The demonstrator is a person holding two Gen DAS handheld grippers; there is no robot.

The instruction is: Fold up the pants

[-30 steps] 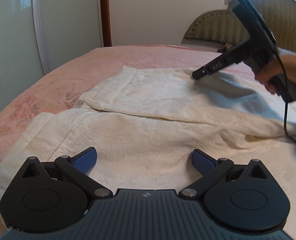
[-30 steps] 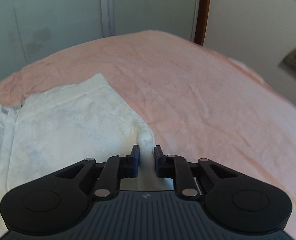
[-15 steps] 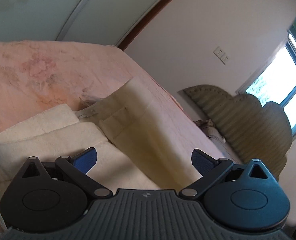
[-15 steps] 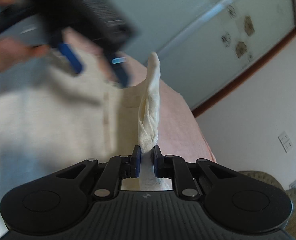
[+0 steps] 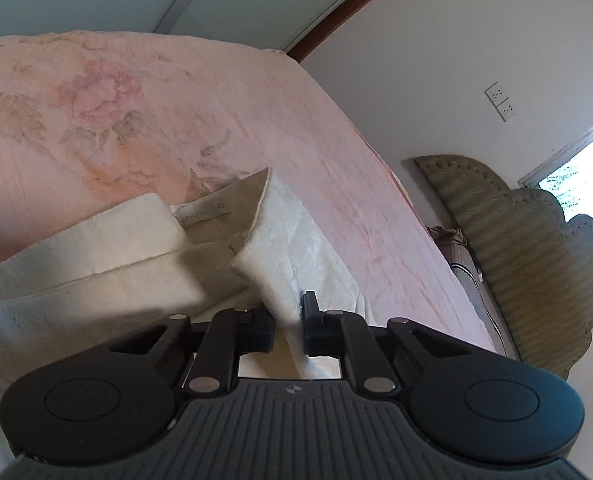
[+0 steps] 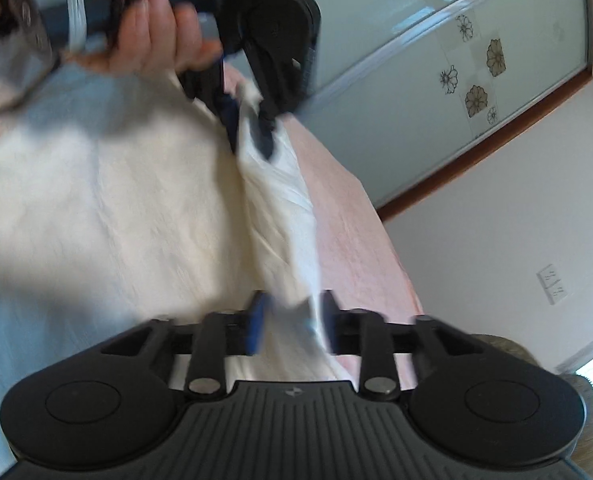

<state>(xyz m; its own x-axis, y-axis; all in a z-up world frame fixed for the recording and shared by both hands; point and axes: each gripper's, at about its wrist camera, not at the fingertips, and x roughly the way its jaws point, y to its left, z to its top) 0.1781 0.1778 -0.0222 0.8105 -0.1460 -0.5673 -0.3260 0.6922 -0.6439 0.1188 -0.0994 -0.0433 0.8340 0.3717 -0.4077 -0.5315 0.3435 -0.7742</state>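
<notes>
Cream-white pants point(image 5: 108, 264) lie on a pink bed, waistband and label toward the far side in the left wrist view. My left gripper point(image 5: 287, 322) is shut on a fold of the pants' edge and lifts it. In the right wrist view the pants point(image 6: 96, 216) spread to the left, and a ridge of cloth runs from my right gripper point(image 6: 292, 322) up to the left gripper point(image 6: 252, 128) and the hand holding it. My right gripper's jaws stand a little apart with cloth still between them; the view is blurred.
The pink floral bedspread point(image 5: 216, 112) stretches beyond the pants. A padded green headboard point(image 5: 536, 248) stands at the right with a pillow below it. Sliding wardrobe doors point(image 6: 436, 60) and a white wall with sockets point(image 5: 502, 102) lie behind.
My left gripper has closed on the pants' edge and lifted it. My right gripper's jaws have parted slightly around the cloth, and the left gripper has come closer in its view.
</notes>
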